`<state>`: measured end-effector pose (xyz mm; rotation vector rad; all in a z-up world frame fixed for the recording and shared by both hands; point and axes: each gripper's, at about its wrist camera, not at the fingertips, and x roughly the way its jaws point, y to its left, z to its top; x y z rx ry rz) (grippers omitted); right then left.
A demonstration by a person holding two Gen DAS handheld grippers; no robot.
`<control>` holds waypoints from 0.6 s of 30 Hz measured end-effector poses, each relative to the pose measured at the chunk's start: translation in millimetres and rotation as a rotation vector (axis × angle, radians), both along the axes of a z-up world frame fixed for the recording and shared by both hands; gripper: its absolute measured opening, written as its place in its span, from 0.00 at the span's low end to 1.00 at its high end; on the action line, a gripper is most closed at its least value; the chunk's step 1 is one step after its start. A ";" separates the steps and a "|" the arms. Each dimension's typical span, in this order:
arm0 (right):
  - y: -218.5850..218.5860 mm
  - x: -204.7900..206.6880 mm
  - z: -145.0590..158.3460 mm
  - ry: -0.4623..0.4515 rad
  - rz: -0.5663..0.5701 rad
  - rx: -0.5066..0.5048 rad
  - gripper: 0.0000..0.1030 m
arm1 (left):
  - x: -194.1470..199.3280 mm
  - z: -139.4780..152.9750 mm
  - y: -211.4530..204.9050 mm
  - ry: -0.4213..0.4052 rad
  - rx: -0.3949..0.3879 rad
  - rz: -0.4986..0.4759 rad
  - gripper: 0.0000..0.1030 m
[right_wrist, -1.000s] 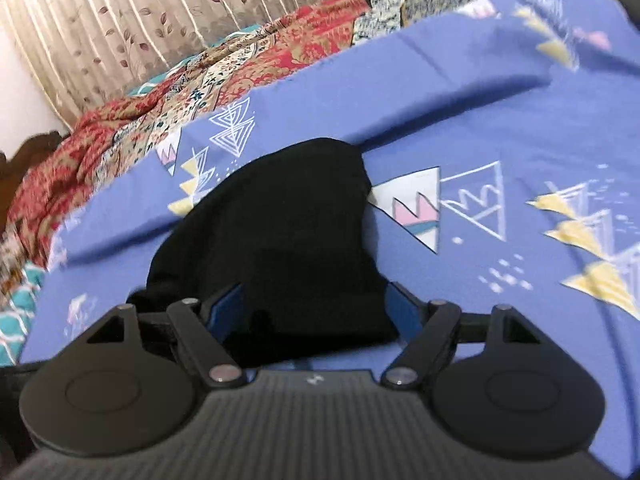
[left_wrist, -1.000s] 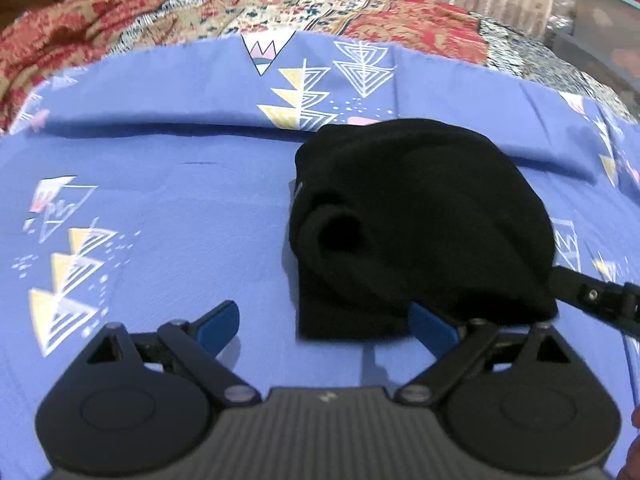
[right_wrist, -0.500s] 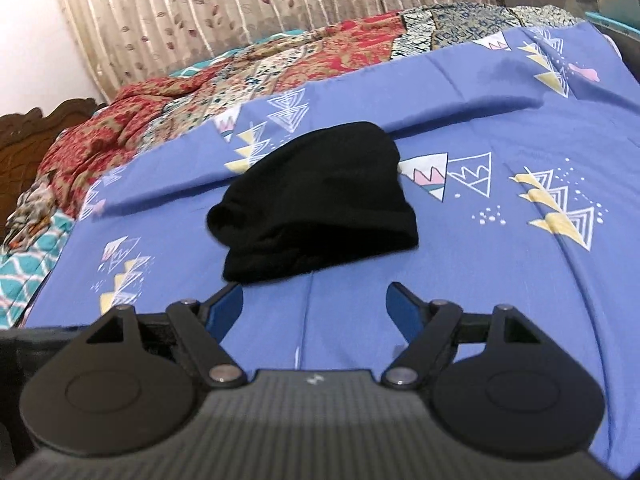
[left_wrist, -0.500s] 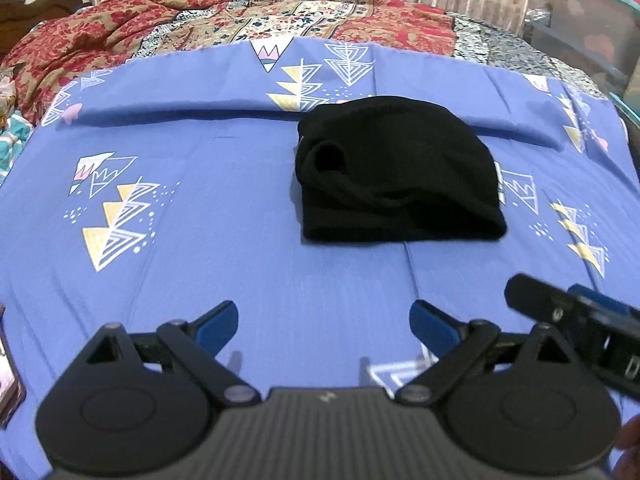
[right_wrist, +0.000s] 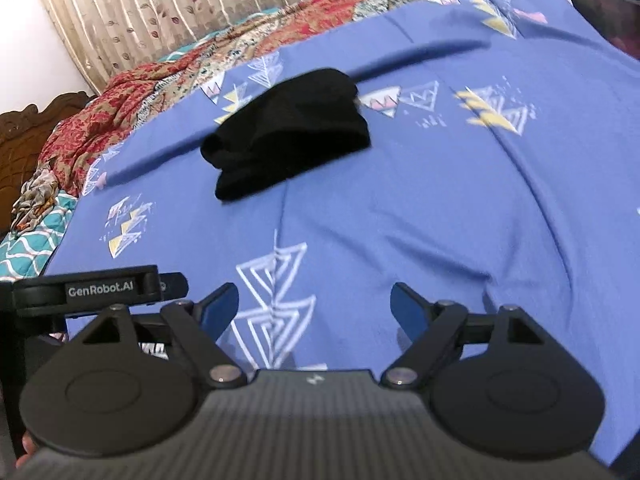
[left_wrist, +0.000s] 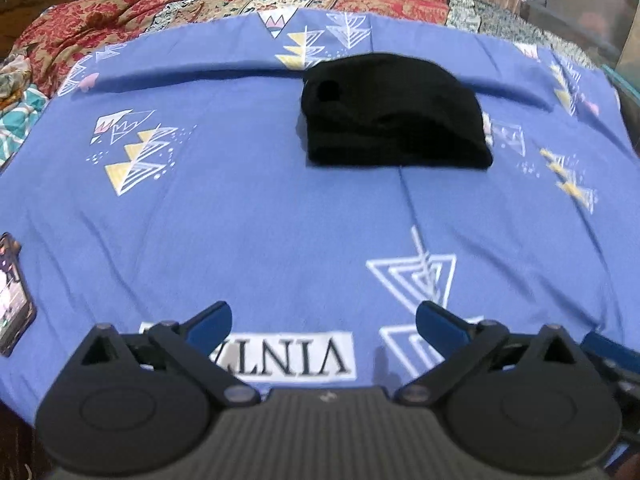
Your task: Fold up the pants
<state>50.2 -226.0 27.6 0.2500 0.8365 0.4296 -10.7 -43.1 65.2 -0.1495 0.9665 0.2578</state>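
Note:
The black pants (left_wrist: 394, 114) lie folded into a compact bundle on the blue patterned bedsheet (left_wrist: 248, 220), far ahead of both grippers; in the right wrist view the pants (right_wrist: 290, 132) sit up and to the left. My left gripper (left_wrist: 323, 326) hovers over bare sheet near the bed's front, its jaws opening with nothing between them. My right gripper (right_wrist: 315, 307) is likewise over bare sheet, jaws opening and empty. The left gripper's body (right_wrist: 100, 290) shows at the left of the right wrist view.
A red and beige floral quilt (left_wrist: 200, 4) lies bunched along the far side of the bed, with a pleated curtain (right_wrist: 180, 4) behind it. A phone-like dark object (left_wrist: 12, 300) rests at the sheet's left edge. A wooden headboard (right_wrist: 36, 128) stands at far left.
Both grippers have pulled back from the folded pants, which now lie much farther off. The jaws that framed the bundle a second ago now frame only bare sheet.

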 end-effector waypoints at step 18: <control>0.7 10.8 -39.2 0.170 -0.019 -0.017 0.91 | 6.3 -45.0 -4.1 0.153 0.136 -0.002 1.00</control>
